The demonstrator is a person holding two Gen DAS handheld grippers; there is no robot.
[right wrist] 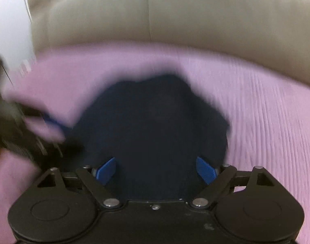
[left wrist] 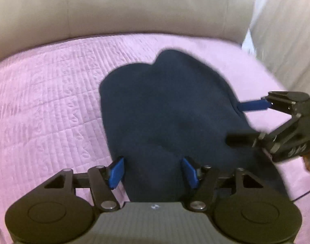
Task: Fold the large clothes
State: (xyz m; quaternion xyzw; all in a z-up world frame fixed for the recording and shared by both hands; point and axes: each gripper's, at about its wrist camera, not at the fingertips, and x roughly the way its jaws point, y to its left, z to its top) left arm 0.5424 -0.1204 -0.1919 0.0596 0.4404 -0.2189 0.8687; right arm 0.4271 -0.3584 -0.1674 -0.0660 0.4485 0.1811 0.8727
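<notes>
A dark navy garment [left wrist: 171, 109] lies bunched in a folded heap on the pink quilted bedspread [left wrist: 43, 105]. My left gripper [left wrist: 152, 170] is open, its blue pads either side of the garment's near end. My right gripper [left wrist: 242, 122] shows at the right of the left wrist view, open, one blue pad at the garment's right edge. In the blurred right wrist view the garment [right wrist: 155, 130] fills the middle, and my right gripper [right wrist: 157, 169] stands open over its near part. The left gripper [right wrist: 43, 134] is a dark blur at the left there.
A beige padded headboard [left wrist: 134, 8] runs along the far side of the bed. A pale curtain or wall [left wrist: 283, 30] stands at the far right of the left wrist view. Pink bedspread [right wrist: 266, 111] surrounds the garment on all sides.
</notes>
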